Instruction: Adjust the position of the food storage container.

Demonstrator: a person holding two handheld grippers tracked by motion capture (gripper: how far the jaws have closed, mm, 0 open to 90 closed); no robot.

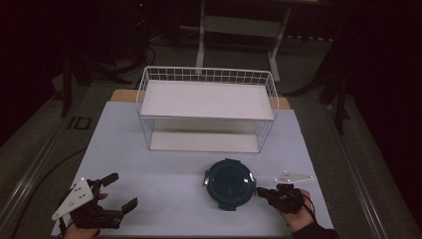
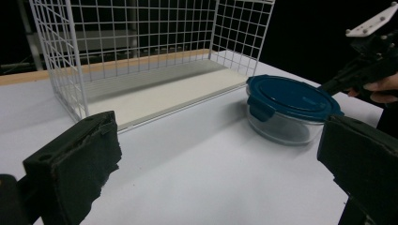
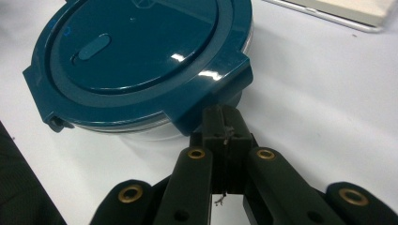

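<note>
White desk (image 1: 164,164) in a dark room, wire basket (image 1: 206,107) at its far side.
Right gripper (image 3: 225,129), jaws pressed together, touches a latch tab of the round teal-lidded glass container (image 1: 230,183); left gripper (image 1: 117,191) rests spread wide, well apart.

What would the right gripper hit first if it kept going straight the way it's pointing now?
The right gripper, jaws closed, would meet the nearest latch tab of the blue lid on the round glass container. Its tips already sit at that tab, possibly touching; depth is unclear.
</note>
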